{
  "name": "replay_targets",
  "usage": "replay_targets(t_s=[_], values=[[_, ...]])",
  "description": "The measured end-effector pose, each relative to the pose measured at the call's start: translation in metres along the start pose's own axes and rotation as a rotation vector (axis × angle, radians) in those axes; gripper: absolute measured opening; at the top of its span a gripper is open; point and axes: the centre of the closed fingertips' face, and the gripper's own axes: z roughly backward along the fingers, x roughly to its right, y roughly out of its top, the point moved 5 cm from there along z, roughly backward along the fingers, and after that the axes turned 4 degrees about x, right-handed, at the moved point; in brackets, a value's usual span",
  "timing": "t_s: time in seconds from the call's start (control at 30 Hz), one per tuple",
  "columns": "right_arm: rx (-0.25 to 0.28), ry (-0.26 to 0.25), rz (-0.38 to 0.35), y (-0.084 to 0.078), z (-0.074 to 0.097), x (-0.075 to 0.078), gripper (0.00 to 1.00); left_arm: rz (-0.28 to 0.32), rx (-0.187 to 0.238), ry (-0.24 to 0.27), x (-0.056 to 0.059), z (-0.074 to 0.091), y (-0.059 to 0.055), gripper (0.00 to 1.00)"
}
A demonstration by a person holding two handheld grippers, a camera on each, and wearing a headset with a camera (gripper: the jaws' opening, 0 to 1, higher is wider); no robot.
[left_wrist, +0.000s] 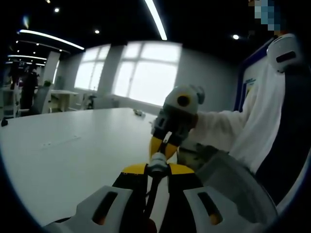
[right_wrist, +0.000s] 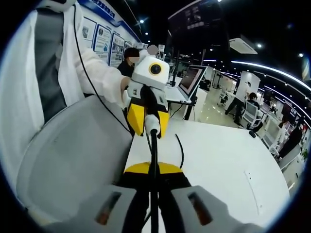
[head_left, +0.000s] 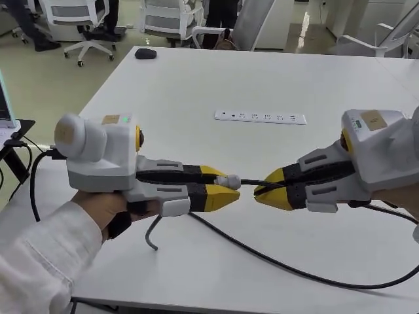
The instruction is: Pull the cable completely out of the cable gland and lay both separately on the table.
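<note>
The cable gland (head_left: 229, 181) and cable (head_left: 250, 182) are held above the table (head_left: 196, 91).
The left tongs (head_left: 232, 186) are clamped on the white gland; the right tongs (head_left: 260, 189) are clamped on the black cable, which enters the gland.

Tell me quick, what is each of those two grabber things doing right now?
The left gripper is shut on the cable gland.
The right gripper is shut on the cable.

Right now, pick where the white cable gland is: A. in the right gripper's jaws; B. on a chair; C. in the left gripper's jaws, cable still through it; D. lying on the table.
C: the cable gland sits at the tips of the left gripper, with the black cable running from it into the right gripper.
</note>
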Motion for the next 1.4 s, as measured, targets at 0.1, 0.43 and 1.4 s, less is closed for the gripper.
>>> replay_targets(t_s=[0.1, 0.43, 1.4], values=[[-0.004, -0.006, -0.005, -0.003, 0.003, 0.000, 0.02, 0.002, -0.001, 0.006, -0.001, 0.002, -0.001, 0.16], [-0.026, -0.032, -0.042, -0.021, 0.016, 0.000, 0.02, 0.003, -0.010, 0.014, -0.002, 0.006, -0.003, 0.16], [-0.040, -0.104, -0.118, -0.044, 0.037, -0.001, 0.02, 0.005, 0.018, 0.026, -0.003, 0.010, 0.003, 0.16]])
